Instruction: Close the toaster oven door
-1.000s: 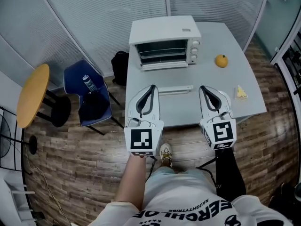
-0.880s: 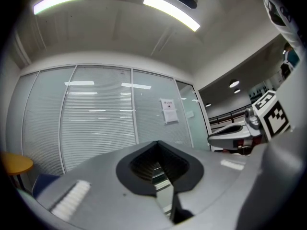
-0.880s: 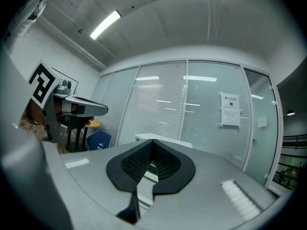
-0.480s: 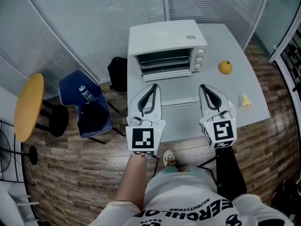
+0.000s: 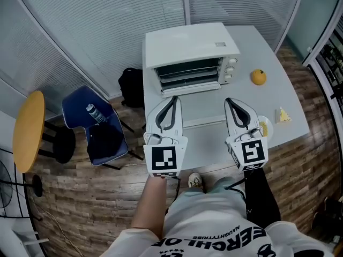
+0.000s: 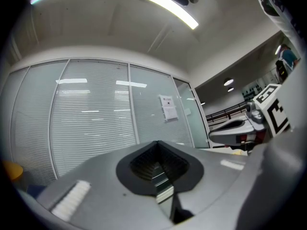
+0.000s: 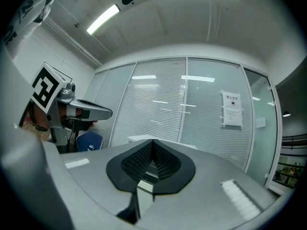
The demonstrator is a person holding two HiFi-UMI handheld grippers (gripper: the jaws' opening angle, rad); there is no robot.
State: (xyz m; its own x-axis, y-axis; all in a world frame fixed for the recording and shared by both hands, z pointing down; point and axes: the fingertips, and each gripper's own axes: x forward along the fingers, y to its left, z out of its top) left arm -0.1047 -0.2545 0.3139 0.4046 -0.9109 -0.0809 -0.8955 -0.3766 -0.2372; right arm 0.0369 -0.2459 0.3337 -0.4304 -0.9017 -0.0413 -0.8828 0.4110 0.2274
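Note:
A white toaster oven (image 5: 190, 51) stands at the back of the grey table (image 5: 268, 52). Its glass door (image 5: 197, 108) hangs open, laid flat toward me, with the handle bar (image 5: 206, 123) at its near edge. My left gripper (image 5: 173, 100) hovers over the door's left side and my right gripper (image 5: 230, 101) over its right side. Both are shut on nothing and touch nothing. In the left gripper view the jaws (image 6: 160, 169) meet at the tip; in the right gripper view (image 7: 151, 164) they meet too.
An orange (image 5: 258, 77) and a yellow wedge (image 5: 283, 115) lie on the table's right part; a small plate (image 5: 265, 128) peeks out behind the right gripper. Left of the table are a black bag (image 5: 131, 87), a blue chair (image 5: 94, 125) with a bottle (image 5: 92, 113), and a round yellow table (image 5: 28, 130).
The view has moved closer to the table. Both grippers now reach over its front edge and flank the open door, still shut. The door has not moved.

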